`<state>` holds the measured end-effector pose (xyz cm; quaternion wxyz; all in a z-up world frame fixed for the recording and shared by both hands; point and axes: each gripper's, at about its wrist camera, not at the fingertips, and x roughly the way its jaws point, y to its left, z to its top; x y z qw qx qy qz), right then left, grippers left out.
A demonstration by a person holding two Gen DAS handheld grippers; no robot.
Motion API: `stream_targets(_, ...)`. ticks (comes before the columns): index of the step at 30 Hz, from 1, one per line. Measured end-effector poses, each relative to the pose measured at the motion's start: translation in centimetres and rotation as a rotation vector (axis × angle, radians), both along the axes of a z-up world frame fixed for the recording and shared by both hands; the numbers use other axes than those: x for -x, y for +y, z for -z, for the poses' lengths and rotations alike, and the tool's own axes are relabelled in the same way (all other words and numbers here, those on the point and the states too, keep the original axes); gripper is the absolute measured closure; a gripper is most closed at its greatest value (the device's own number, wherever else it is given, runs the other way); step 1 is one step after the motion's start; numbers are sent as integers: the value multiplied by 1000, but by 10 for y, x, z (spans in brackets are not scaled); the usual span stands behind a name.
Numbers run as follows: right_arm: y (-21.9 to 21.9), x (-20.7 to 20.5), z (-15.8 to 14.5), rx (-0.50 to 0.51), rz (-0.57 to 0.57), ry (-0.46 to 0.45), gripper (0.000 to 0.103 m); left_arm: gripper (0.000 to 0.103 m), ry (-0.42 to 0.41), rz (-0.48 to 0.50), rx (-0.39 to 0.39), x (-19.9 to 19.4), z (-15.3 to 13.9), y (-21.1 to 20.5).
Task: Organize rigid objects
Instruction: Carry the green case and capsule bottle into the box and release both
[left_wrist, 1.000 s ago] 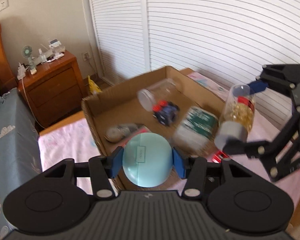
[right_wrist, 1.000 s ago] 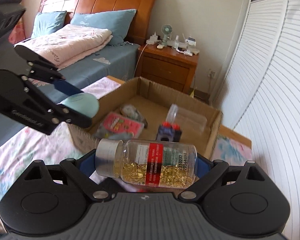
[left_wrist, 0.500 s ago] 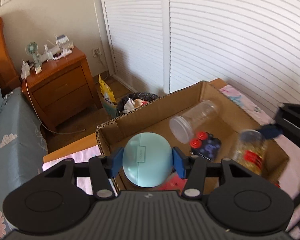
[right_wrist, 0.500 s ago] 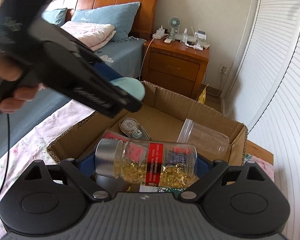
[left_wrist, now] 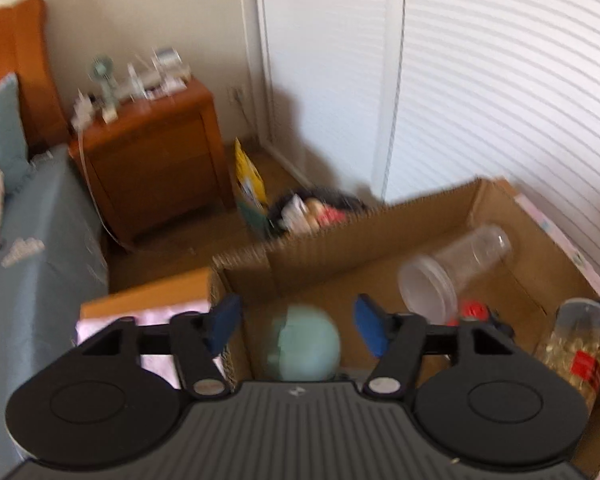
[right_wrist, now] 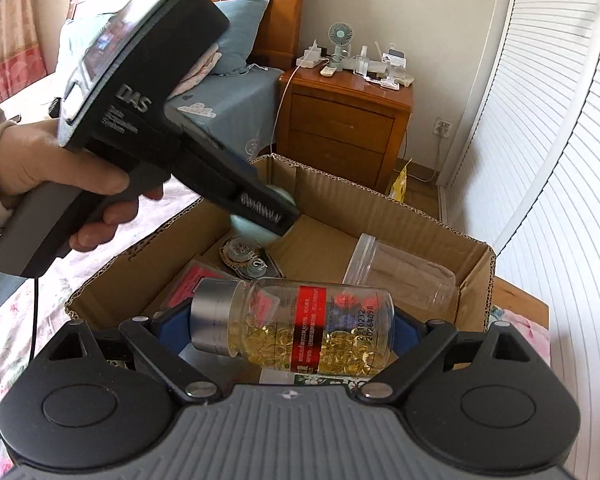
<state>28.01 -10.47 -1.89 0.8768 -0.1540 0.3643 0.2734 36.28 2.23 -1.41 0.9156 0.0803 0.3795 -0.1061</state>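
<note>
Bottle [right_wrist: 292,330] of gold capsules, rigid, light, slick plastic, lies sideways clamped end-to-end in right gripper [right_wrist: 292,336] over box [right_wrist: 474,276]; hold by ends. Left gripper [left_wrist: 296,324] jaws just opened, apart; teal case [left_wrist: 306,344] loose between them, dropping into box.

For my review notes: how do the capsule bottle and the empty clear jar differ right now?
The capsule bottle is clamped end to end in the right gripper above the cardboard box; the clear jar lies loose on the box floor. The bottle wears a silver cap; the jar's mouth is open. The bottle holds golden capsules and has a red label; the jar is empty and bare. Both are transparent and lie sideways.
</note>
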Motion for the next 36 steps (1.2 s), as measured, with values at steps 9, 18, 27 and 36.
stream_targets(9, 14, -15, -1, 10, -2, 1, 6, 7, -22, -26, -22, 43, -37, 29)
stream_targets(18, 41, -45, -7, 28, 14, -18, 6, 7, 15, -42, -51, 94, -46, 59)
stream_targets(27, 40, -42, -19, 11, 37, -29, 0, 7, 15, 3, -20, 137, -41, 60)
stream_targets(36, 17, 5, -38, 6, 99, -46, 0, 5, 14, 1, 46, 171, -47, 51)
